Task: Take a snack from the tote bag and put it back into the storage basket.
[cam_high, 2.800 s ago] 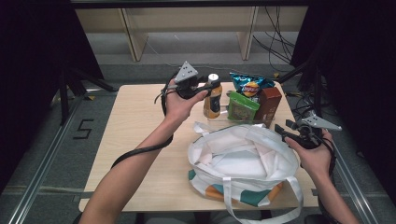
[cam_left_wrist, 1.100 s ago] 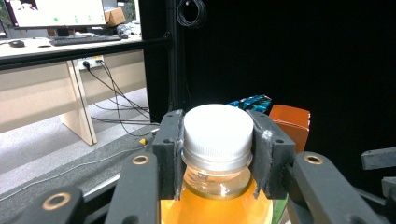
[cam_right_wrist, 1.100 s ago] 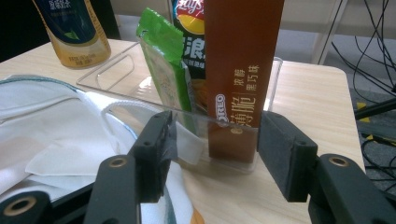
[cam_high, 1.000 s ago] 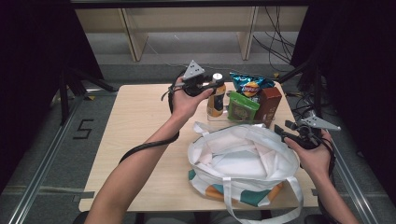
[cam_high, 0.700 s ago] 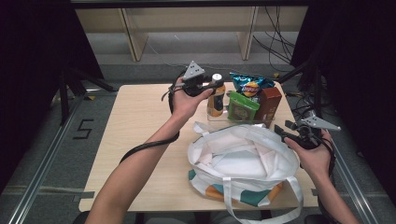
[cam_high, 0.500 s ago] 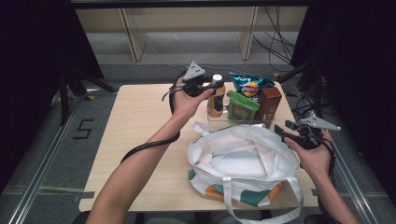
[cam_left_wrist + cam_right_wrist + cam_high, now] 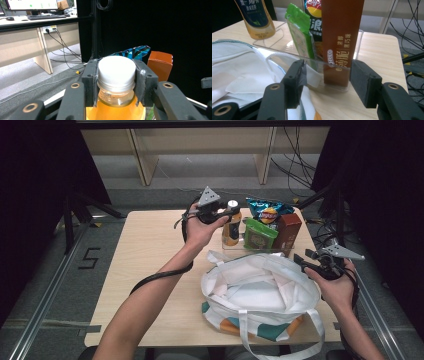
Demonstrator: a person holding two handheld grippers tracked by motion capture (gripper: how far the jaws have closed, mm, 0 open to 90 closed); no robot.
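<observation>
A bottle of orange drink (image 7: 231, 229) with a white cap stands upright at the left end of a clear tray (image 7: 235, 248) at the back of the table. My left gripper (image 7: 226, 213) comes in from the left, and in the left gripper view its jaws (image 7: 116, 75) press on both sides of the bottle's cap (image 7: 115, 66). My right gripper (image 7: 306, 262) is held at the right rim of a white tote bag (image 7: 260, 290). Its jaws (image 7: 328, 76) stand open with nothing between them and face the tray's front right corner.
The tray also holds a green packet (image 7: 260, 236), a blue chip bag (image 7: 267, 212) and a brown biscuit box (image 7: 289, 227). The tote bag gapes open at the table's front right. The left half of the table (image 7: 145, 250) is bare wood.
Since the earliest frame my left gripper has shifted slightly right at the bottle's cap. Over the last second nothing has moved.
</observation>
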